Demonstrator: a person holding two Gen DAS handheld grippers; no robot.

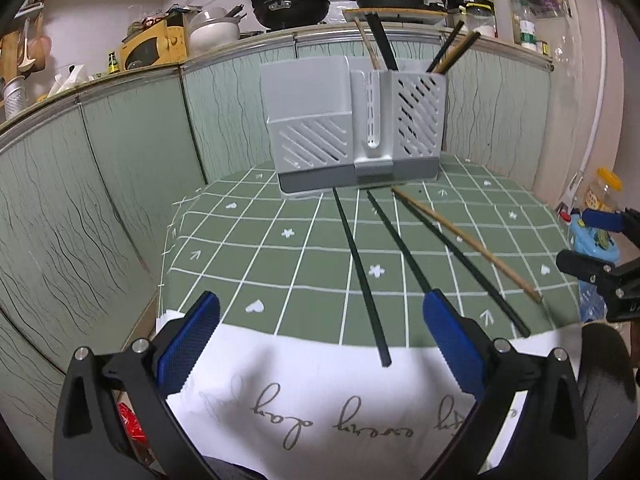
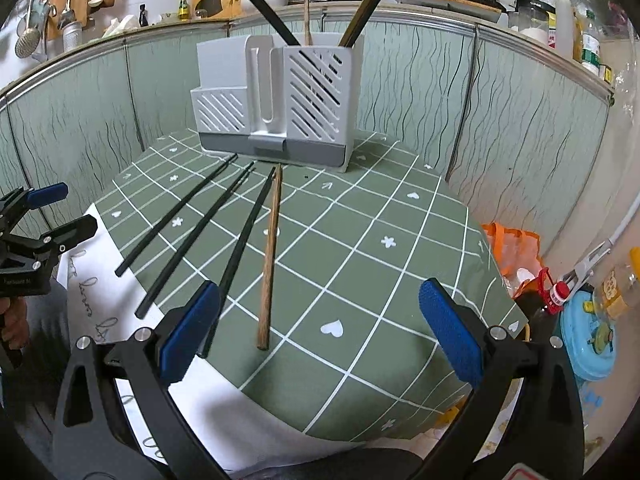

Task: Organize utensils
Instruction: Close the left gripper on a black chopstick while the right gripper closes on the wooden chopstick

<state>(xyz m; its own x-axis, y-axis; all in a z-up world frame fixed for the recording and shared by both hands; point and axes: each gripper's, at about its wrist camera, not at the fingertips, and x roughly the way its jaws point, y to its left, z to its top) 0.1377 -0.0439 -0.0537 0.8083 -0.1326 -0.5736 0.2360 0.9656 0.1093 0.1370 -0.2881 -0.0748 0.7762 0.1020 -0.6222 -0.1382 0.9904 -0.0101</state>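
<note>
Right gripper (image 2: 320,328): jaws wide, empty, above wooden chopstick (image 2: 270,256).
Left gripper (image 1: 320,344): jaws wide, empty.
Risk: black chopsticks (image 2: 236,252) crowd alongside; likely snagged.

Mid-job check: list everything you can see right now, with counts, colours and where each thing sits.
Utensil holder: one, pale grey with darker base, far end of the table.
Chopsticks in holder: several, black and wooden, standing in its right compartment; exact count unclear.
Black chopsticks: three, lying on the tablecloth, fanned out from the holder.
Wooden chopstick: one, brown, lying right of the black ones.
Tablecloth: one, green with white grid.
White cloth: one, with script lettering, at the near edge.
Pans: black, on the back counter.
Left gripper: blue pads, open.
Right gripper: blue pads, open.
</note>
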